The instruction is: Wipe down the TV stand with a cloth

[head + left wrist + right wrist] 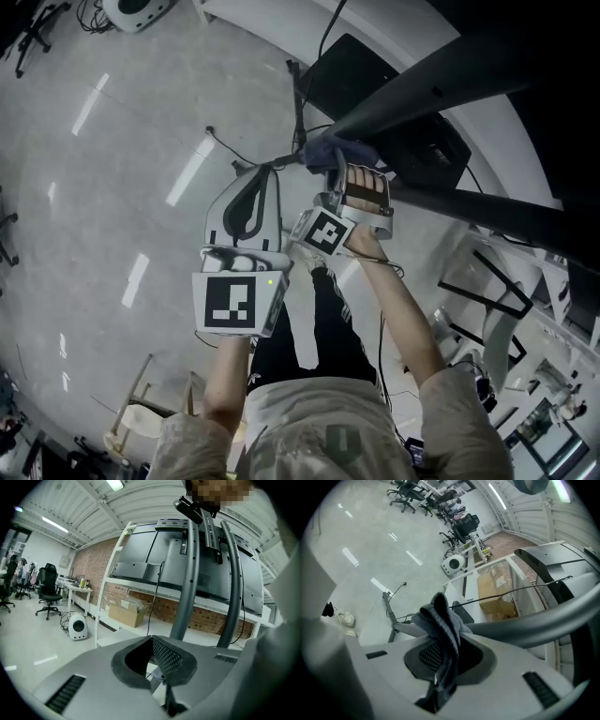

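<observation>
The TV stand's dark grey pole (441,80) slants across the upper right of the head view. My right gripper (343,171) is shut on a blue-grey cloth (330,150), and the cloth is pressed against that pole. In the right gripper view the cloth (443,620) stands bunched between the jaws, with the pole (534,627) right behind it. My left gripper (270,172) hangs beside it on the left, shut and holding nothing. In the left gripper view two upright stand poles (187,578) carry the back of the TV (140,550).
The stand's black base plate (361,70) and cables (300,103) lie on the grey floor below. A white shelf frame (110,573) with a cardboard box (126,613) stands behind the TV. A white round device (77,627) and office chairs (47,588) are farther left.
</observation>
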Action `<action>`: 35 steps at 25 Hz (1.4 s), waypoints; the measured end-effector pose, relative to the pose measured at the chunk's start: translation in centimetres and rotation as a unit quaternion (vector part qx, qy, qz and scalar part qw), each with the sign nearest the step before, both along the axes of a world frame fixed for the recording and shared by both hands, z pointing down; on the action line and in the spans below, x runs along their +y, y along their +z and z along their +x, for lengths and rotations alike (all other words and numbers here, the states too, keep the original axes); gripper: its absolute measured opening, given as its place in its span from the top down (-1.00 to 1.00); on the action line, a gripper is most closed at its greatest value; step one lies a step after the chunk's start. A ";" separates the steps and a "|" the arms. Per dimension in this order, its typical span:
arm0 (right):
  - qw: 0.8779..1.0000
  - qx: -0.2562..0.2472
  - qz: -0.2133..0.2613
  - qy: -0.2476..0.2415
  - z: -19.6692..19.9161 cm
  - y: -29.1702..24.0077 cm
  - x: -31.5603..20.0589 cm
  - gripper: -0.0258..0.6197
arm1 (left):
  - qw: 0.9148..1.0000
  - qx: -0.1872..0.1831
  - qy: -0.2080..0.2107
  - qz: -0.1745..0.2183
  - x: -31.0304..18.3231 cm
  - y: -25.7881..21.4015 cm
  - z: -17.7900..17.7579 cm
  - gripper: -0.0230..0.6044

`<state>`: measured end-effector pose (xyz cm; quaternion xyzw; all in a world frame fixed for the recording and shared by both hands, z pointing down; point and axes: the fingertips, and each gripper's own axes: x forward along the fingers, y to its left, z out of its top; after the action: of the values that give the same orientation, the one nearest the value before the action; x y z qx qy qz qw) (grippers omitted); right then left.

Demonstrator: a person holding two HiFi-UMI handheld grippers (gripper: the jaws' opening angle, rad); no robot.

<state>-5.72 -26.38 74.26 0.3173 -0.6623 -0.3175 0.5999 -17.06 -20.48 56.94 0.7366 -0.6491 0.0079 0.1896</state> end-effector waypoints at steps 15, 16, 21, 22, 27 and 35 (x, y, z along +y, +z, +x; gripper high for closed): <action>1.000 0.009 -0.013 -0.007 0.8 4.6 0.3 0.74 | 0.999 0.011 -0.026 -0.037 2.0 4.8 0.2 0.88; 1.000 0.011 -0.013 -0.009 0.8 4.6 0.3 0.74 | 0.999 0.010 -0.027 -0.034 2.0 4.6 0.2 0.88; 1.000 0.006 -0.022 -0.019 0.4 2.8 0.9 0.74 | 0.999 0.012 -0.043 -0.029 2.0 2.6 -0.5 0.88; 1.000 0.000 -0.017 -0.024 0.0 1.9 0.8 0.74 | 0.999 0.013 -0.047 -0.020 1.7 1.7 -0.7 0.88; 0.995 -0.088 -0.004 -0.037 -3.4 -5.6 0.5 0.74 | 0.997 0.003 -0.066 0.040 0.2 -4.7 -2.1 0.88; 0.946 -0.316 0.019 -0.070 -8.3 -23.9 1.2 0.74 | 0.985 -0.076 -0.122 0.100 2.3 -16.8 -6.1 0.88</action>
<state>-14.00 -25.15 50.36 0.3658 -0.8320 -0.2547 0.3302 -23.19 -18.16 40.11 0.6646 -0.7440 -0.0238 0.0643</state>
